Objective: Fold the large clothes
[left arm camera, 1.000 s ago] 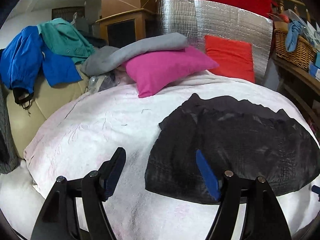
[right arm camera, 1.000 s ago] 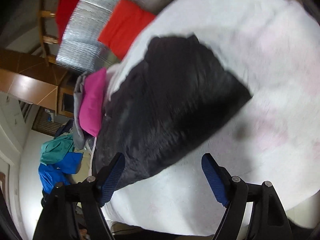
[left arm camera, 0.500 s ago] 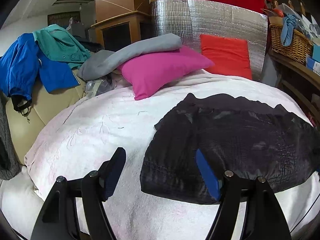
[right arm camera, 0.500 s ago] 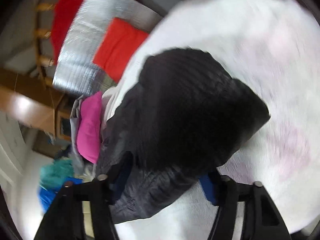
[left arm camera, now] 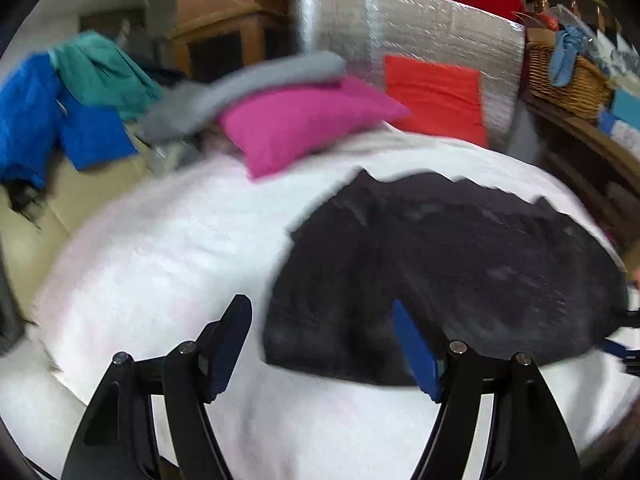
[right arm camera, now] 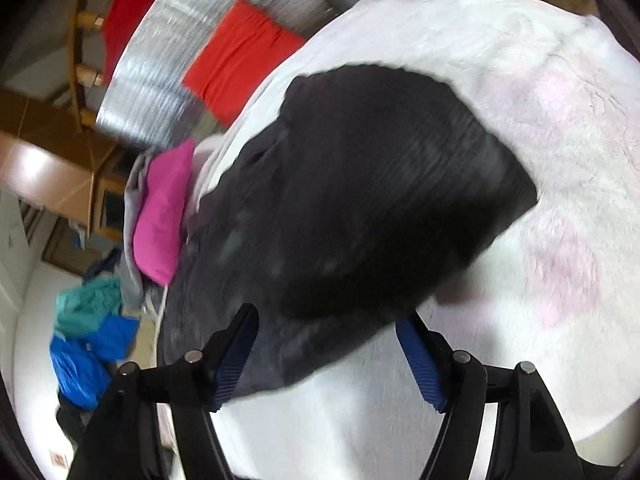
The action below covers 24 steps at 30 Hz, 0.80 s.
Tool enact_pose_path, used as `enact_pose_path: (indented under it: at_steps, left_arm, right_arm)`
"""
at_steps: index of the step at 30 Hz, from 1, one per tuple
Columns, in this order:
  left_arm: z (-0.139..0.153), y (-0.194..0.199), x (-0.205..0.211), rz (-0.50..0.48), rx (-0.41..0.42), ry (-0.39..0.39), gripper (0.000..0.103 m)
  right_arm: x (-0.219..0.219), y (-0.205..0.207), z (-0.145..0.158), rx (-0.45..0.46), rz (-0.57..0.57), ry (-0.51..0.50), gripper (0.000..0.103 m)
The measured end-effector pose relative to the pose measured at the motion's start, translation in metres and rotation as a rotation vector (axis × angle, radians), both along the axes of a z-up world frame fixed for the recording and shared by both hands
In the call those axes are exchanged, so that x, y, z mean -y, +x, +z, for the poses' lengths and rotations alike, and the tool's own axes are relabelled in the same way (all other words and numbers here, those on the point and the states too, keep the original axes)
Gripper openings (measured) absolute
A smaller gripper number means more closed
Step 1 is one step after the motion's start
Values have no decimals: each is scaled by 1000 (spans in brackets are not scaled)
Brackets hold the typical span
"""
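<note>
A black garment (left arm camera: 460, 272) lies spread on a white blanket (left arm camera: 160, 256) over a bed; it also shows in the right wrist view (right arm camera: 360, 208). My left gripper (left arm camera: 320, 344) is open and empty, its jaws straddling the garment's near left corner from above. My right gripper (right arm camera: 324, 356) is open and empty, with the garment's near edge between its wide jaws. A bit of the right gripper shows at the right edge of the left wrist view (left arm camera: 624, 336).
A pink pillow (left arm camera: 304, 120) with a grey garment (left arm camera: 240, 92) on it, a red cushion (left arm camera: 436, 96) and a silver foil panel (left arm camera: 420, 28) stand behind. Blue and teal clothes (left arm camera: 60, 108) hang at left. A wicker basket (left arm camera: 564, 76) sits at right.
Both views shifted slightly and are blurred by motion. The right gripper has drawn back a little from the garment, whose edge now lies lower between its jaws. Both stay open.
</note>
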<state>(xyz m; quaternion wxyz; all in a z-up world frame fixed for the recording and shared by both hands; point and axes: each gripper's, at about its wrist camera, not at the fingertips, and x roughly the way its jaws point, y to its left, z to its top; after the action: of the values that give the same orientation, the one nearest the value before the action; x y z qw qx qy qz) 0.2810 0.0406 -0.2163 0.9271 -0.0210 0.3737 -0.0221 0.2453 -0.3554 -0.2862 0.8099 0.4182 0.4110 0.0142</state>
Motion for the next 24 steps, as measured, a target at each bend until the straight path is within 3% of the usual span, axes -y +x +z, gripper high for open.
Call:
enact_pose_path:
  at_steps: [4,9,17,18,22,24]
  left_arm:
    - [-15,-4,5,-87,-111,-124,74]
    - [-36,6,18,-125,-236,-216,74]
    - [-60,48,7,13,-315,-377,74]
    - [-63,51,7,23,-320,-392,74]
    - [-65,56,6,46,-295,-433,74]
    - [-61,55,8,42,-271,-425,74]
  right_arm:
    - [-26,10,-9,-5,96,76,74]
    - [-43,22,-30,-46,114,182,74]
    - [-37,32,-40,40,-19,271,74]
    - [-36,33,-40,47,-28,264,74]
    - [-45,33,-18,80,-20,93,50]
    - [-49,28,0,151,-15,33,41]
